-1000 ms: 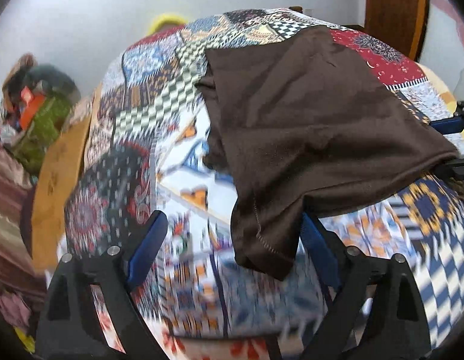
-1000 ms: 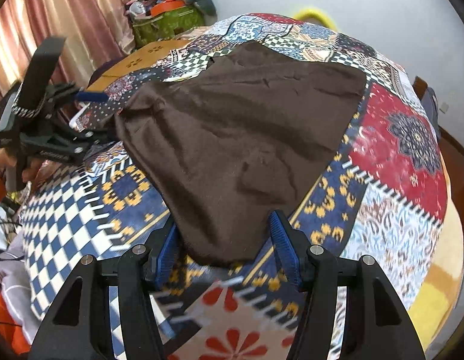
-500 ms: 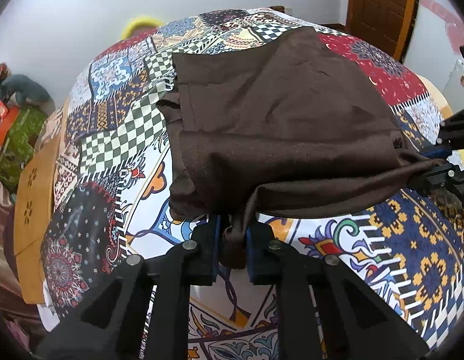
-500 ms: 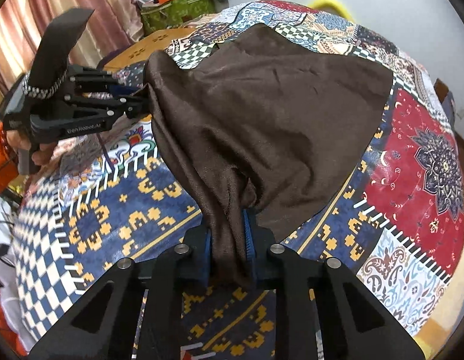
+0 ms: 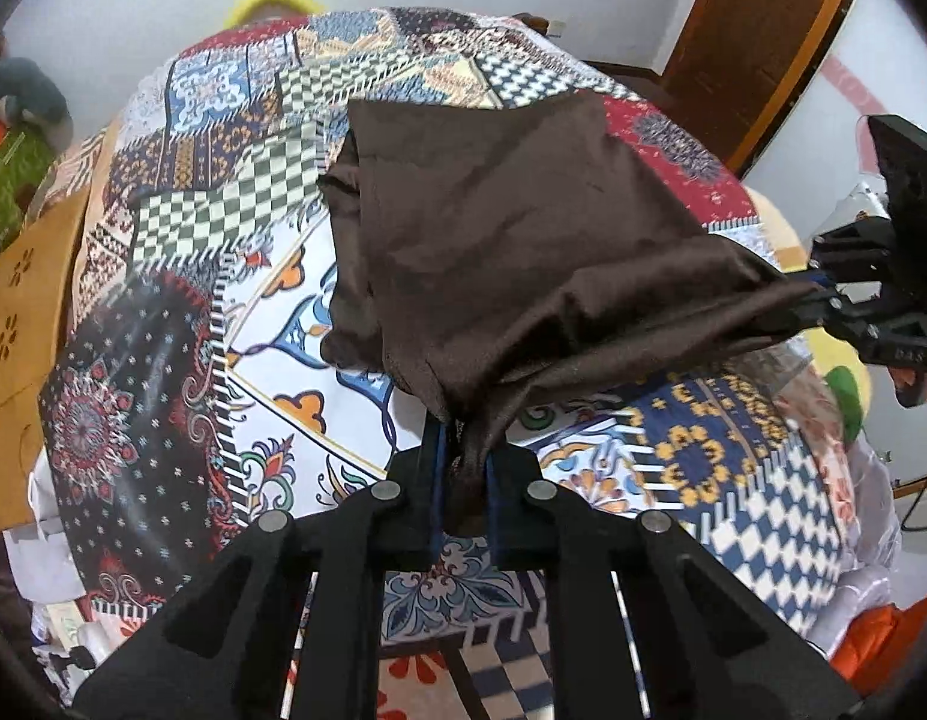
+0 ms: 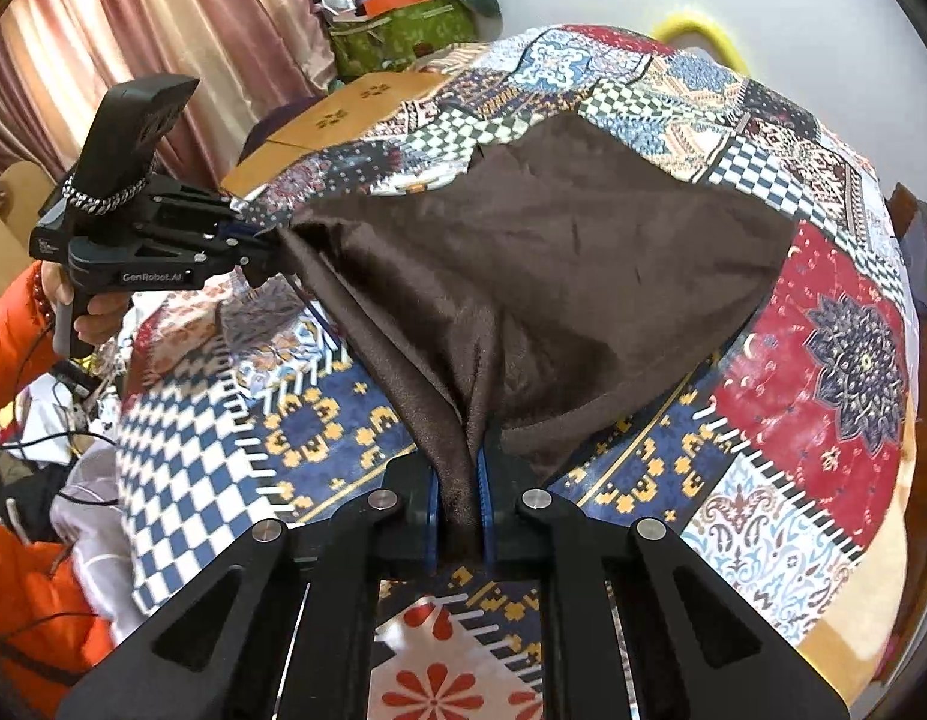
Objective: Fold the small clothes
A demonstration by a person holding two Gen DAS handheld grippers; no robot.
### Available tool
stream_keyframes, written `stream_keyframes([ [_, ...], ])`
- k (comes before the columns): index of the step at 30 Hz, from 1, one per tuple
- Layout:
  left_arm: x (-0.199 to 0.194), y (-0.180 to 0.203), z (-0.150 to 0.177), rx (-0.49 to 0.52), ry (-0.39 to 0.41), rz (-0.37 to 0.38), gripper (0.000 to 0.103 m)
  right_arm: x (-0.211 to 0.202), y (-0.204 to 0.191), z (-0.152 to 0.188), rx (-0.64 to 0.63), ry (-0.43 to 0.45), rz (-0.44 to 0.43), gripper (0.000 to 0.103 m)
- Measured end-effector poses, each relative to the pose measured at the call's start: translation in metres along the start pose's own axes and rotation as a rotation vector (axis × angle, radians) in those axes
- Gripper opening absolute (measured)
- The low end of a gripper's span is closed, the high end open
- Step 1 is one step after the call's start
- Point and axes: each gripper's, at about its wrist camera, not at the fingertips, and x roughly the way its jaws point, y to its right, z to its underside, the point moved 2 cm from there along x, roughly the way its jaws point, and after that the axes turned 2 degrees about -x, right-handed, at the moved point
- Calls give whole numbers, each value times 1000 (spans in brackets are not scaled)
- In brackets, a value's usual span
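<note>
Two tongs are at work, and each has a corner of the same brown garment (image 5: 511,252) pinched tight. From your left wrist camera, the left tongs (image 5: 463,480) sit low in the middle, their blue-padded fingers (image 5: 436,480) pressed together on a bunched near corner of the cloth, which hangs a little past them. From that corner the garment rises and spreads away over the patchwork bedspread (image 5: 163,408), its far edge lying flat on the checked and red patches while the near part is lifted clear of the covering. At the right edge of this view your right tongs (image 5: 814,294) clamp the other near corner, and the hem between the two corners runs taut. A wooden door (image 5: 757,36) stands beyond the bed on the right. From your right wrist camera, the right tongs (image 6: 460,510) are closed on a gathered fold of the brown garment (image 6: 583,276), and the cloth fans upward from them in pleats. On the left, your left tongs (image 6: 262,246) grip the opposite corner, with your left hand (image 6: 97,315) in an orange sleeve around the handle. The far half of the garment rests on the patchwork bedspread (image 6: 823,330). Pink curtains (image 6: 133,30) hang behind, beside a green box (image 6: 403,30) heaped with odds and ends.
</note>
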Motion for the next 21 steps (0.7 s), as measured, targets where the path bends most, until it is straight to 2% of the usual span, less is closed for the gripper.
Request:
stream_keyframes([
  [4, -9, -2, -24, 4, 29, -17, 10, -13, 7, -18, -12, 29, 21, 9],
  [10, -6, -16, -74, 5, 26, -11, 12, -20, 36, -52, 16, 58, 23, 8],
  [14, 11, -26, -113, 11, -21, -15, 14, -17, 60, -71, 55, 51, 2, 8],
  [17, 31, -37, -141, 17, -63, -24, 20, -8, 82, -85, 86, 27, -11, 8],
  [21, 62, -58, -168, -23, -115, -16, 29, 11, 119, -102, 137, -16, -15, 9],
])
